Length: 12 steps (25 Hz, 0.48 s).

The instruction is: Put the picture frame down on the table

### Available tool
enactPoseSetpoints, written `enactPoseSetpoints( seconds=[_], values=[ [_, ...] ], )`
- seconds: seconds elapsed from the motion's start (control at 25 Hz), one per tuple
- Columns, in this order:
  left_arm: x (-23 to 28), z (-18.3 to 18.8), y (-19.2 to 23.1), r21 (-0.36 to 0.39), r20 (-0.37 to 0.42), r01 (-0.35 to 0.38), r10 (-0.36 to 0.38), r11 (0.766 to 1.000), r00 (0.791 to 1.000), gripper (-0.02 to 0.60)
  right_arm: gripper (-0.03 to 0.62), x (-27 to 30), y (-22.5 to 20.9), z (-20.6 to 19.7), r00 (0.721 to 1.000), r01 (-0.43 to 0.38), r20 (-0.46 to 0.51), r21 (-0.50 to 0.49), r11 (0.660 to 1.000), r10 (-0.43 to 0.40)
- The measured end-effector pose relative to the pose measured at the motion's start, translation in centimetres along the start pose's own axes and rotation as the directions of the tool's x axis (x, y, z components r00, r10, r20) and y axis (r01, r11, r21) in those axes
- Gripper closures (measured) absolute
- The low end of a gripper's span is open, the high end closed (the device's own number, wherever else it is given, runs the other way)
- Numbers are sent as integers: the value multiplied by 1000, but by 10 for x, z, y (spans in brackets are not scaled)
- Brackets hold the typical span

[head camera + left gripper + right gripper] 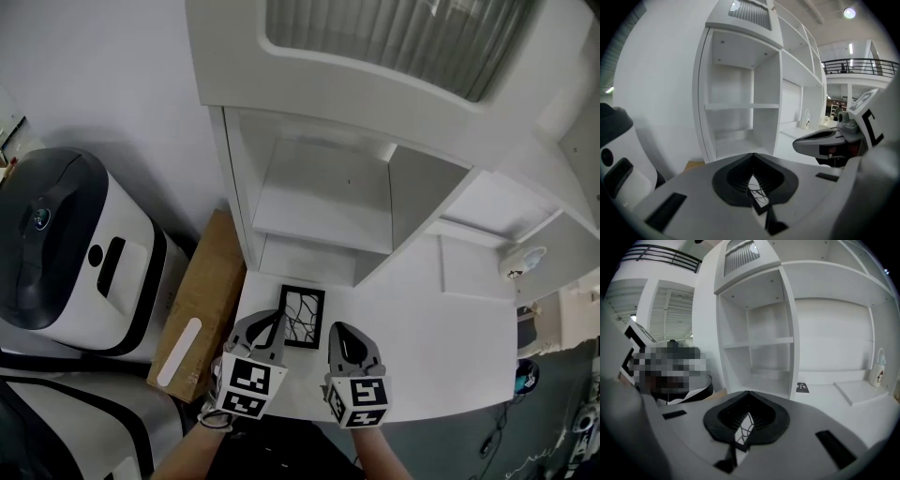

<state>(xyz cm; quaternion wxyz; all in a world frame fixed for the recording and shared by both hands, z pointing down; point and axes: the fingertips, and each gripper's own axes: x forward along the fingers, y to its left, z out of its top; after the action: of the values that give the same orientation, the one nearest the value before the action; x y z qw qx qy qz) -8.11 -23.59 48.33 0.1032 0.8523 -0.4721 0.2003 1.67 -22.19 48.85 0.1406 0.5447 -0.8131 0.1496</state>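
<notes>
The frame (302,317) lies flat on the white counter (427,352), close to the counter's left edge and about midway between its back and front edges, just in front of the shelf unit (323,202). Its black border surrounds a white panel with dark branching lines.

The left gripper (268,328) hangs over the frame's left side. Its fingers (740,161) are brought together, tips meeting, with nothing clamped between them. Through the gap below the tips, the left gripper view shows a corner of the frame (758,193). Whether the fingers touch the frame cannot be told.

The right gripper (345,339) sits just beside the frame's right edge. Its fingers (761,401) are likewise closed tip to tip and hold nothing, with the frame (742,431) showing through the gap beneath them.

The two grippers are side by side near the counter's front edge.
</notes>
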Motion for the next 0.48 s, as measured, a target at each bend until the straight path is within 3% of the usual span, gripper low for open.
enactPoseSetpoints(
  seconds=[0.48],
  values=[
    [-50,62,-14,48,165,-4,-4,999,986,580,592,-55,13,64,983,-11,181,-58,998,22]
  ],
)
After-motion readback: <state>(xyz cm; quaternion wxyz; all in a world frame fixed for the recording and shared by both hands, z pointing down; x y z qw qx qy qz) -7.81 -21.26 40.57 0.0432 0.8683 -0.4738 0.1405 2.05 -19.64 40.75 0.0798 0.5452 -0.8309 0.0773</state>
